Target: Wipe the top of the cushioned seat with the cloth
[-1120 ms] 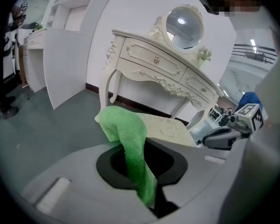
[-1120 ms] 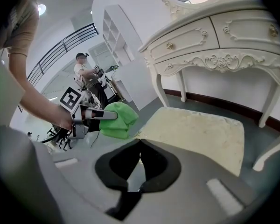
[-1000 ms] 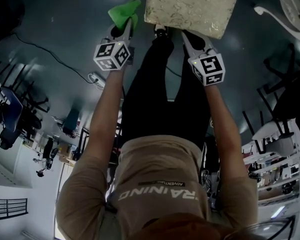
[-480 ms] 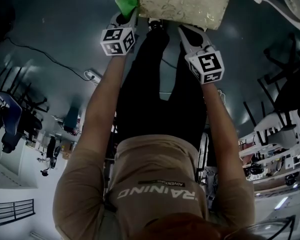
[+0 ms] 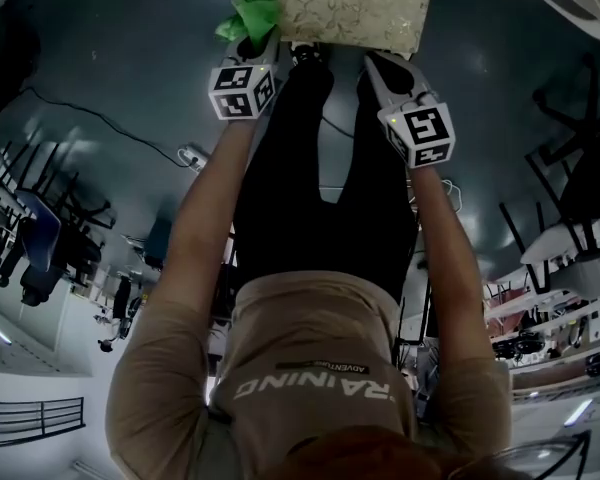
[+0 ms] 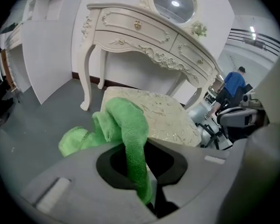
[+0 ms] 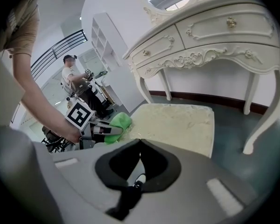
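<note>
Left gripper (image 5: pixel 257 40): jaws clamped on a fold of the green cloth (image 6: pixel 123 122), the rest bunched ahead of the tips.
Cloth: at the near left corner of the cushioned seat (image 5: pixel 330 6) (whether it presses on the top is unclear).
Right gripper (image 7: pixel 140 141): jaws together, nothing between them, held just short of the seat's near edge.
Seat: on the grey floor (image 6: pixel 42 120), in front of a white dressing table (image 6: pixel 144 36).

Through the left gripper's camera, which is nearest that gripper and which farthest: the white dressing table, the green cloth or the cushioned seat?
1. Green cloth, pinched in the left gripper itself.
2. Cushioned seat, just beyond the cloth, centre-right.
3. White dressing table, behind the seat, across the top.
</note>
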`<state>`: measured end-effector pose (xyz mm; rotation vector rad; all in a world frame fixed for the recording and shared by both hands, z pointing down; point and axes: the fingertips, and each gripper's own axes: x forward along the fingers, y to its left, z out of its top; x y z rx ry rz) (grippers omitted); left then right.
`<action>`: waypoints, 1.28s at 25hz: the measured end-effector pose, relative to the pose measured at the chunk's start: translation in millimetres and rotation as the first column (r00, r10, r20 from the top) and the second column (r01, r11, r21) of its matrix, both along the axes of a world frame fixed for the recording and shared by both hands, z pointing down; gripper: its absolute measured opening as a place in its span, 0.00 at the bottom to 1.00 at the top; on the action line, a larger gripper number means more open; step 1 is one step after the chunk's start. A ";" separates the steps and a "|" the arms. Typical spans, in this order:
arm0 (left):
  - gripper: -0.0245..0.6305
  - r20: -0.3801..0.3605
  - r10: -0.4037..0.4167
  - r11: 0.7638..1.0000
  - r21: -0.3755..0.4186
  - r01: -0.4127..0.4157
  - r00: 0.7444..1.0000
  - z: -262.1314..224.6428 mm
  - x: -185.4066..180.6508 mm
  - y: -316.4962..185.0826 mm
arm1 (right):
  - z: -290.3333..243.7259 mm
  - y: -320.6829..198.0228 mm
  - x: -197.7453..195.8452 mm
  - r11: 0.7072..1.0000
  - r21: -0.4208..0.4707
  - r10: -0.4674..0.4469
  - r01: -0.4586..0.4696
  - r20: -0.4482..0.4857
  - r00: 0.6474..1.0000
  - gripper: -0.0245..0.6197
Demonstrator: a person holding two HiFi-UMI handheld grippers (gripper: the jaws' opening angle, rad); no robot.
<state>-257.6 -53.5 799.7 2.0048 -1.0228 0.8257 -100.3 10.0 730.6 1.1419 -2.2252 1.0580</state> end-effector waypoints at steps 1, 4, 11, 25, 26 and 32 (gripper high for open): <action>0.11 -0.002 0.013 1.000 -0.002 -0.013 1.000 -1.4 6.7 1.3 | -1.1 -0.6 4.9 1.000 0.001 0.008 -0.008 0.000 1.000 0.04; 0.11 -0.005 0.067 0.998 0.000 -0.067 0.998 -0.4 49.9 14.7 | -2.1 7.8 37.5 0.999 0.004 0.037 -0.037 -0.004 0.999 0.04; 0.11 -0.003 0.110 0.994 -0.022 -0.110 0.994 7.9 159.6 55.5 | 4.9 52.6 121.2 0.995 -0.014 0.097 -0.097 -0.002 0.995 0.04; 0.11 -0.085 0.135 0.986 -0.085 -0.143 0.987 12.0 297.2 95.2 | 18.0 93.7 203.1 0.977 -0.044 0.211 -0.211 0.010 0.977 0.04; 0.11 -0.096 0.139 0.985 -0.092 -0.148 0.986 12.6 306.9 99.3 | 18.3 97.0 209.8 0.975 -0.046 0.216 -0.215 0.009 0.976 0.04; 0.11 -0.169 0.178 0.967 -0.152 -0.204 0.970 16.9 361.2 127.4 | 16.1 109.5 258.4 0.970 -0.044 0.240 -0.240 -0.013 0.971 0.04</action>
